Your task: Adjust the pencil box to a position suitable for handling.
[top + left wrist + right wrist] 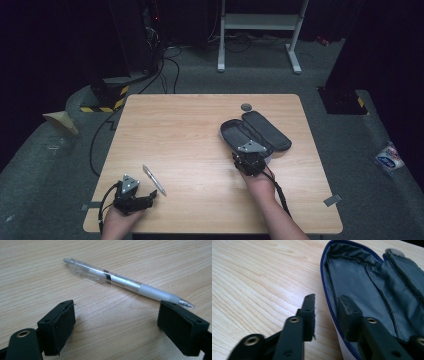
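Left gripper view: clear plastic click pen (125, 282) lies flat on wooden surface (37, 277), just beyond left gripper (117, 315), fingers wide | right gripper (328, 312) fingers narrow, astride open grey fabric pencil case (362, 285) rim, apparently unclamped | advise: centre on barrel, close squarely.

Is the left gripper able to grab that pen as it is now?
Probably yes. The left gripper is open, its jaws spread wide just short of the pen, which lies flat on the bare table with nothing between them.
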Motion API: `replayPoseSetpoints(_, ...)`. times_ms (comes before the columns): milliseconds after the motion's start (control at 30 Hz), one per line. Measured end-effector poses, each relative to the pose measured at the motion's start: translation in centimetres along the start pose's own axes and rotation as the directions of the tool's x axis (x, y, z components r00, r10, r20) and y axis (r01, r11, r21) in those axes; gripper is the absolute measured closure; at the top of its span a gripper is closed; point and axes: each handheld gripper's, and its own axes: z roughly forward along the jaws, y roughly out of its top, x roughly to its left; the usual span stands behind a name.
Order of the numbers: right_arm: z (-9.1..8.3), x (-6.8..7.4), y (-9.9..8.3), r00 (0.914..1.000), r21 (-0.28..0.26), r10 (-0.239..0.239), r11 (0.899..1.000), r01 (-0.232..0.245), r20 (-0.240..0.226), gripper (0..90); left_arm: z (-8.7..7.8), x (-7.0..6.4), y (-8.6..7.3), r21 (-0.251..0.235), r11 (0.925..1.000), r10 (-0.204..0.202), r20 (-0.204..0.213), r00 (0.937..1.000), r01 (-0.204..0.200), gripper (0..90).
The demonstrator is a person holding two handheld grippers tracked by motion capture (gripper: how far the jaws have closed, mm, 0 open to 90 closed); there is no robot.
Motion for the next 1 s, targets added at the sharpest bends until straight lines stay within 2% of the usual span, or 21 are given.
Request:
replayPoseSetpoints(133,-0.1,0.0,-0.3,1.0,0.003,-0.007,1.0,0.007,-0.002,77.1,0.0,0.0,0.0,0.0,1.0,0.0,0.0,1.0,0.0,15.0)
replayPoseSetpoints(333,-0.5,0.0,-1.2,1.0,0.008,-0.006,1.0,0.006,-0.005,84.4,0.0,0.0,0.0,0.0,1.0,0.001,0.0,1.0,-0.001,15.0)
replayPoseSetpoints(633,-2.1,0.4,-3.3,0.9992,-0.02,-0.03,0.999,0.03,-0.028,85.3,0.0,0.0,0.0,-0.002,1.0,0.003,0.001,1.0,-0.003,15.1)
replayPoseSetpoints(833,-3.9,0.8,-4.7,0.997,-0.049,-0.052,0.998,0.049,-0.058,85.0,0.0,0.0,0.0,-0.002,1.0,0.003,0.001,1.0,-0.003,15.2)
replayPoseSetpoints(1000,-5.3,1.0,-6.0,0.9966,-0.068,-0.052,0.997,0.048,-0.064,84.8,0.0,0.0,0.0,-0.003,1.0,-0.001,-0.001,1.0,0.001,15.3)
